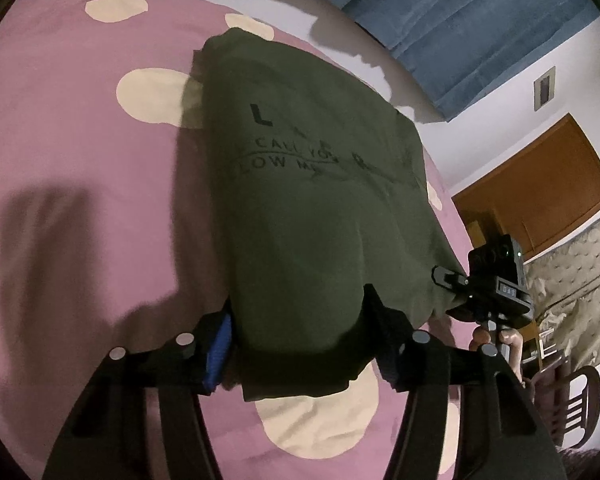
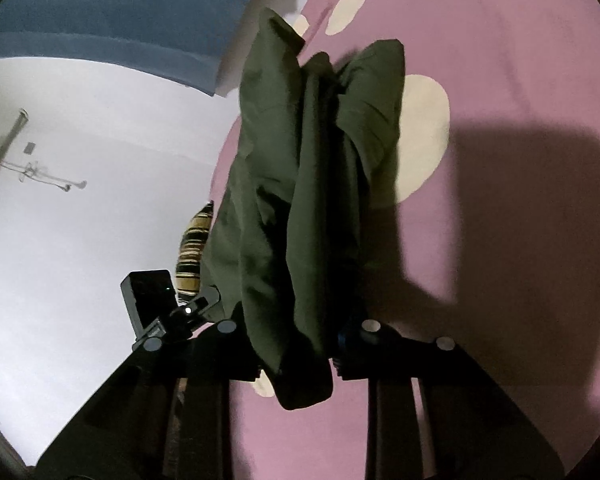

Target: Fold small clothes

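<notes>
I see a bed with a pink sheet (image 1: 80, 160) that has cream spots on it. Behind the bed there is a blue headboard (image 1: 480, 20) and a white wall (image 2: 80, 240). In the left view a brown door (image 1: 540, 192) is at the right, with a quilted cover (image 1: 580, 280) below it and a dark chair (image 1: 580, 400) in the low corner. In the right view a striped cushion (image 2: 194, 252) shows just behind the cloth, and thin wires (image 2: 40, 176) hang on the wall.

The green shirt (image 1: 312, 200) is lifted above the sheet and hangs between my two tools. It has dark letters printed on the front, and it throws a big shadow on the sheet. It hides most of the bed in the middle of both views.

My left gripper (image 1: 300, 336) is clamped on one edge of the shirt; the cloth bulges out between the blue pad and the black finger. My right gripper (image 2: 296, 344) is pinched on a thick bunch of the same shirt, which folds down in long pleats. In the left view I see also the right tool with a hand (image 1: 496, 340) on its handle. I see no containers here.
</notes>
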A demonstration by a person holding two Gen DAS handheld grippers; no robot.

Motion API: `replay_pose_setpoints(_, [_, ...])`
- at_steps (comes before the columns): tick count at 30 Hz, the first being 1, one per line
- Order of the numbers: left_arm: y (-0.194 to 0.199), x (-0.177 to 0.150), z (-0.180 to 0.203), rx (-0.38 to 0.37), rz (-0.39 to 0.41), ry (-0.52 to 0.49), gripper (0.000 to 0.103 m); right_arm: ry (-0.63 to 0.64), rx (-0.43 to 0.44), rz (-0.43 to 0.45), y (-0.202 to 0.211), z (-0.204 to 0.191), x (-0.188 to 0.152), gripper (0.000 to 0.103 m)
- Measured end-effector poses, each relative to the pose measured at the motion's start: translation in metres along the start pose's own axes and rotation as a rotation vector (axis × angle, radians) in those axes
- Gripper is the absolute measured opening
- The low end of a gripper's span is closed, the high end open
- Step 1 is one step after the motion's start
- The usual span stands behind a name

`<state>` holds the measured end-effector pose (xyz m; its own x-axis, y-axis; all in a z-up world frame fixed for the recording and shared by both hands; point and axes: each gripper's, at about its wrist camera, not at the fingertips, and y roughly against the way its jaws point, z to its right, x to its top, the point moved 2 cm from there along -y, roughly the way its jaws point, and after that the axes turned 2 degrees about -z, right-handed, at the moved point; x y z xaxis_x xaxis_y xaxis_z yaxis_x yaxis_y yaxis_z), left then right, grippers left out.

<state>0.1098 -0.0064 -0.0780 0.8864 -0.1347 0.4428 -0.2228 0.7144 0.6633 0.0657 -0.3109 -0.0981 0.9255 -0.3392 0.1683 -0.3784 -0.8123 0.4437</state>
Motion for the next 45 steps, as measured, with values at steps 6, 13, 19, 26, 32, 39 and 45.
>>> replay_pose_setpoints(6, [0.001, -0.003, 0.0, 0.005, -0.011, -0.005, 0.058, -0.005, 0.026, -0.014, -0.006, 0.007, -0.01, 0.024])
replay_pose_setpoints(13, [-0.013, 0.001, -0.003, 0.011, 0.0, -0.025, 0.059, -0.04, 0.067, -0.015, -0.008, 0.03, -0.006, 0.023])
replay_pose_setpoints(19, [-0.006, -0.002, -0.003, -0.004, 0.021, -0.041, 0.064, -0.029, 0.086, -0.019, 0.0, 0.027, -0.006, 0.028])
replay_pose_setpoints(26, [0.025, 0.003, -0.007, -0.082, 0.062, -0.073, 0.076, 0.077, 0.059, 0.007, 0.02, -0.003, 0.004, 0.088])
replay_pose_setpoints(32, [0.035, 0.039, -0.014, -0.054, 0.107, -0.118, 0.082, 0.082, 0.021, 0.049, 0.026, 0.003, 0.048, 0.091])
replay_pose_setpoints(39, [-0.009, 0.103, -0.034, -0.002, 0.077, -0.109, 0.082, 0.011, 0.028, 0.08, -0.005, 0.022, 0.11, 0.091])
replay_pose_setpoints(45, [-0.037, 0.138, -0.046, 0.023, 0.058, -0.076, 0.082, 0.002, 0.001, 0.089, -0.02, 0.028, 0.147, 0.091])
